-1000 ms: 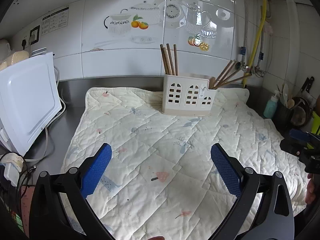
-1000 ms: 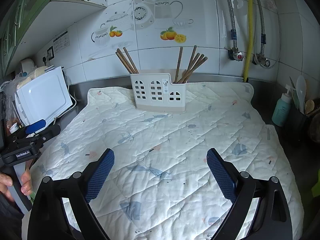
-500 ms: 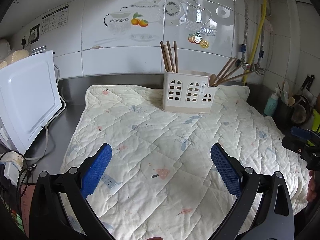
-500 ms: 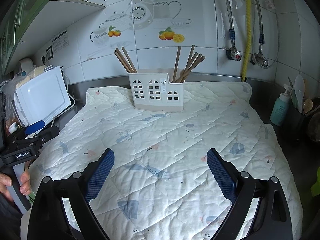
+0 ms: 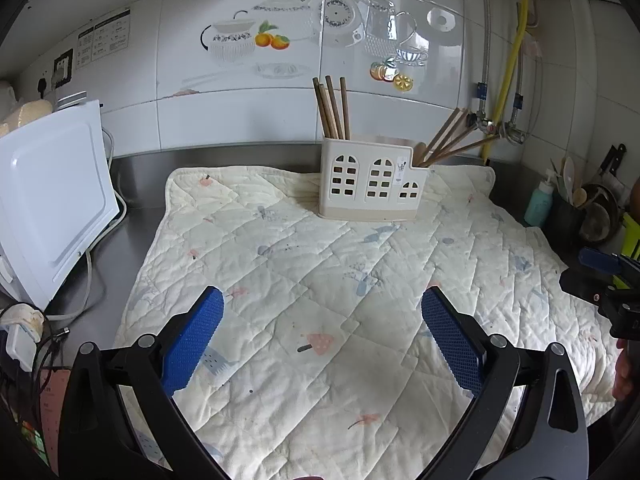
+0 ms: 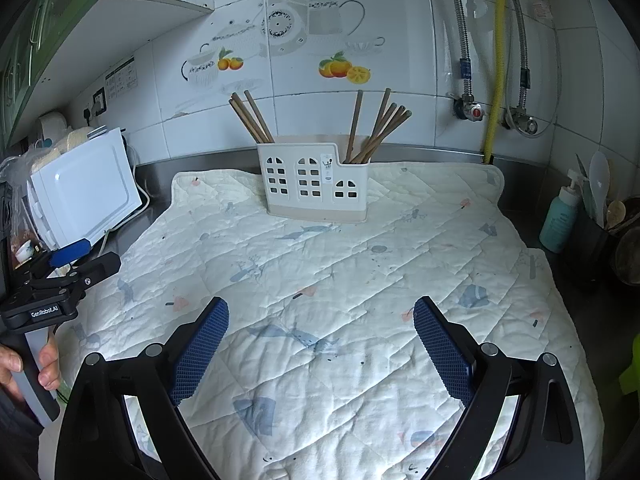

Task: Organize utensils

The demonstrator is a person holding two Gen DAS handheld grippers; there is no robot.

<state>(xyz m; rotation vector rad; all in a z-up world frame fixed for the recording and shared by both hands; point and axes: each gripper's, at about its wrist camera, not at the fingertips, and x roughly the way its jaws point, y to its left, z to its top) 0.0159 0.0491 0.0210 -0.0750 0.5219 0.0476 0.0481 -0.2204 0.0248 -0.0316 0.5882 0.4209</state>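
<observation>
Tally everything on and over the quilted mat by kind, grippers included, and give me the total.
Quilted mat: 1
Utensil holder: 1
Chopstick bundles, one in the left compartment and one in the right compartment: 2
Open grippers, left gripper and right gripper: 2
Total: 6

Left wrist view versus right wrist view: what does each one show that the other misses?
Only the left wrist view shows the right gripper from the side and a knife far right. Only the right wrist view shows the green cabinet, a red valve and the person's hand on the left gripper's handle. Both show the white caddy holding chopsticks on the quilted mat, and the white appliance.
</observation>
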